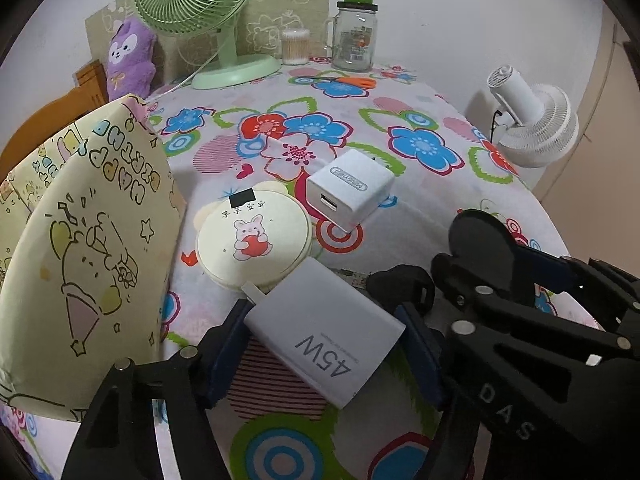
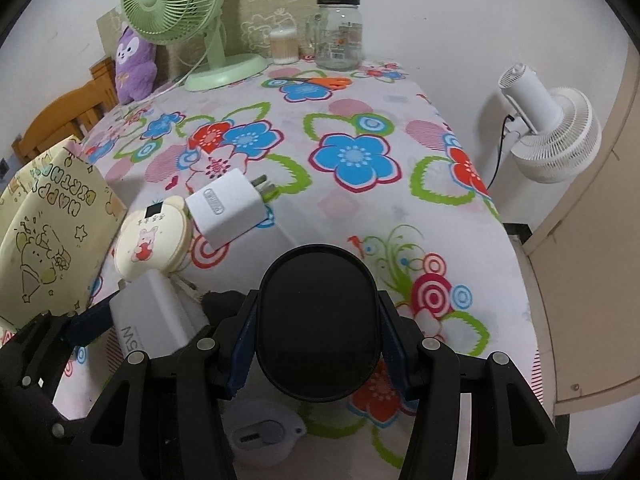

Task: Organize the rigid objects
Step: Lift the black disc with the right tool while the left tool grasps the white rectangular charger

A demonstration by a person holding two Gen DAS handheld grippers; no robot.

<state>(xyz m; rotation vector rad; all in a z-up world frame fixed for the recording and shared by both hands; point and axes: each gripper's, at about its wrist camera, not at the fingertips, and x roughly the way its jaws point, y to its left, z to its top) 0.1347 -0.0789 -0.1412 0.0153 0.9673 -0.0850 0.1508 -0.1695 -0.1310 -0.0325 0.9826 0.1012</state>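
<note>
A grey-white 45W charger [image 1: 324, 336] lies on the flowered tablecloth [image 1: 400, 128], and my left gripper [image 1: 325, 354] is shut on it, one blue pad [image 1: 228, 344] against each side. In the right wrist view the same charger [image 2: 150, 312] shows at the lower left. My right gripper [image 2: 316, 344] is shut on a black oval object [image 2: 316, 320], held just above the cloth; it also shows as a black disc [image 1: 480, 248]. A small white charger [image 1: 348, 190] and a round cream case with a rabbit [image 1: 254, 240] lie just beyond. A yellow gift bag [image 1: 80, 260] stands at the left.
At the back stand a green fan [image 1: 200, 8], a cotton swab tub [image 1: 296, 46], a glass jar [image 1: 354, 36] and orange scissors [image 1: 352, 80]. A purple plush [image 1: 130, 56] leans at the back left. A white fan [image 1: 532, 120] stands off the right edge. A small grey device [image 2: 260, 432] lies under my right gripper.
</note>
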